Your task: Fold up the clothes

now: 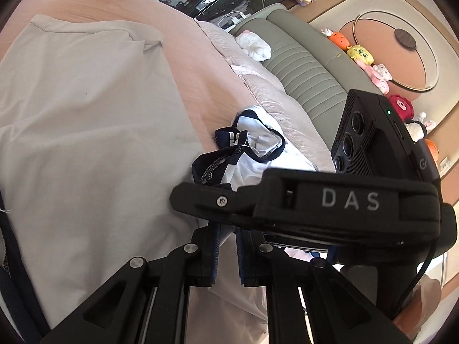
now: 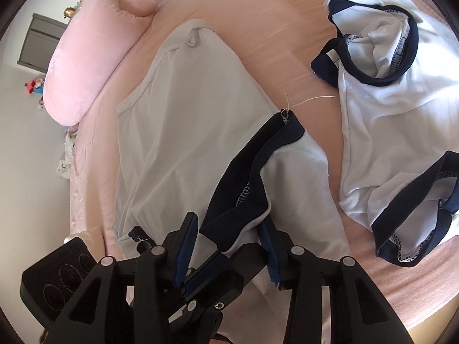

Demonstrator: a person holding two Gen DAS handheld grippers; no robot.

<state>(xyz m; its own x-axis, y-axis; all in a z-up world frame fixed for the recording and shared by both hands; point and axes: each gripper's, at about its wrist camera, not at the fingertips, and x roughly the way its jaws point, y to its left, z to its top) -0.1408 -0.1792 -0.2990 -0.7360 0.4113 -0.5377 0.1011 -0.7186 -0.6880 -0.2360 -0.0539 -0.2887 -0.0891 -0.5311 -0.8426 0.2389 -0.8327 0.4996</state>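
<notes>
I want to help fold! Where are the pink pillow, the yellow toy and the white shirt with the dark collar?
pink pillow (image 2: 94, 54), right wrist view, middle of its side.
yellow toy (image 1: 360, 54), left wrist view, its face.
white shirt (image 2: 381, 106), right wrist view, chest below collar.

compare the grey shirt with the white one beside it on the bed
The grey shirt is plain and lies spread fairly flat; the white shirt has navy trim and lies rumpled, with its openings gaping. Both rest on the pink bed cover.
</notes>
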